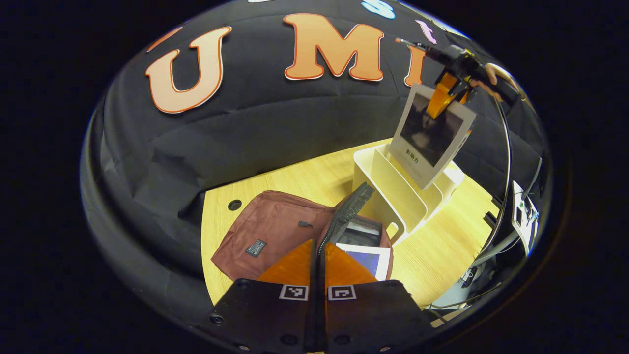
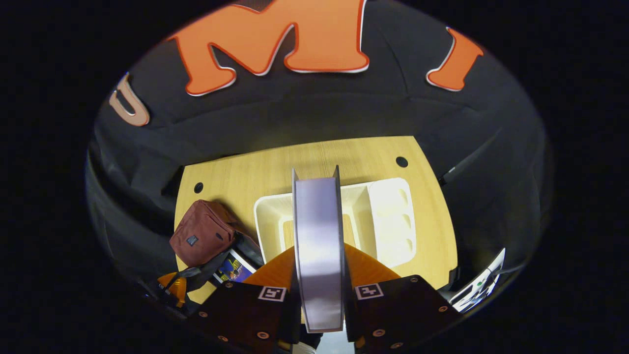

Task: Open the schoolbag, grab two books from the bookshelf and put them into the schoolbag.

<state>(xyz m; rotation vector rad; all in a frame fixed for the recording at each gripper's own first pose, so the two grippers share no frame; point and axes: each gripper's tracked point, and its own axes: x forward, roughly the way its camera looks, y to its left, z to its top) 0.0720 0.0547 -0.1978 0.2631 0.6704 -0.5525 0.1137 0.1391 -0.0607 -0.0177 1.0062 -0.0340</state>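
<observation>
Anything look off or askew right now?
Nothing damaged or spilled. The right claw holds a book tilted above the shelf; the left claw pinches the open bag's flap.

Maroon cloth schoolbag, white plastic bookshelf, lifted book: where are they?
maroon cloth schoolbag [image 1: 265, 231]: left gripper view, front panel.
white plastic bookshelf [image 2: 390, 216]: right gripper view, side wall.
lifted book [image 2: 319, 250]: right gripper view, spine.
</observation>
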